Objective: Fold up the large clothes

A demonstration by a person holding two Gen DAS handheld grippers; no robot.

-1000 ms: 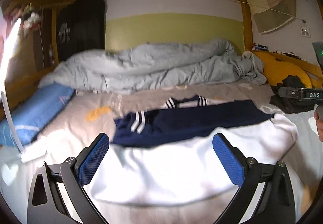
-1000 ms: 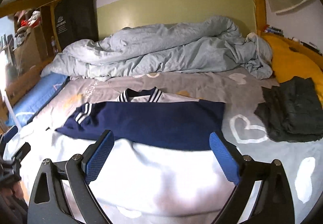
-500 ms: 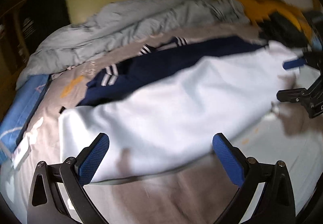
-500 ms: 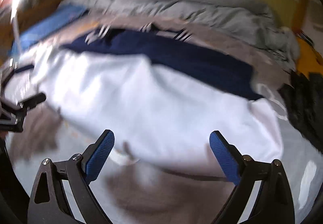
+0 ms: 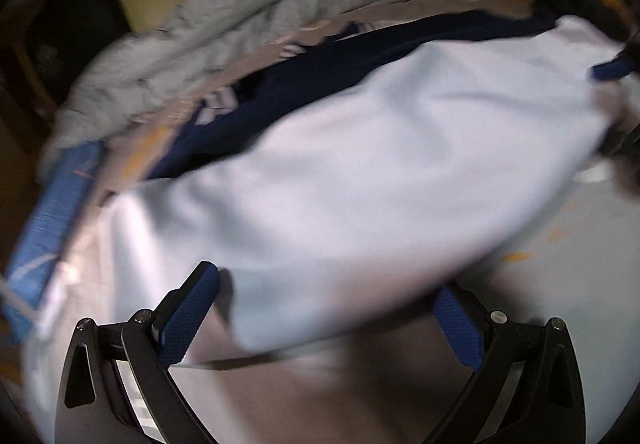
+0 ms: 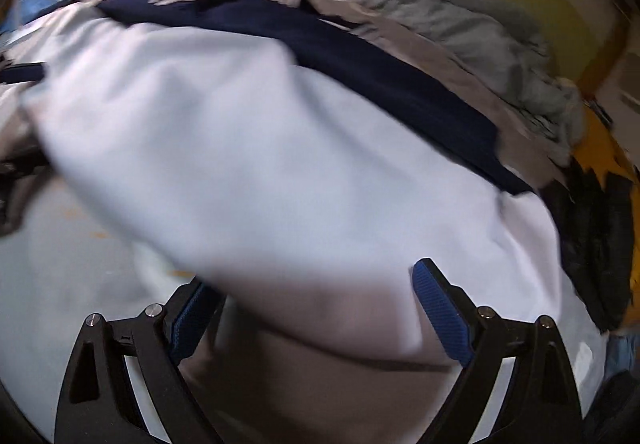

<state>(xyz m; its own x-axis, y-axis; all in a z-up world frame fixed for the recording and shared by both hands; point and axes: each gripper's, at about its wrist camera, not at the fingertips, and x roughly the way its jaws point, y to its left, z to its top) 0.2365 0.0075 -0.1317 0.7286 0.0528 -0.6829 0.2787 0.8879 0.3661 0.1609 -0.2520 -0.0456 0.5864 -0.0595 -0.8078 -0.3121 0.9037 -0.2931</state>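
Grippers tilted over white garment

Your left claw stands wide, its blue pads on either side of the near hem of the white garment, not pressing it. The cloth lies spread on the bed sheet, blurred. Its navy part with striped cuffs lies farther off. Beyond it a rumpled grey duvet is heaped, with a blue pillow at the left. At the right edge you see your other claw's blue pad by the garment's far corner.
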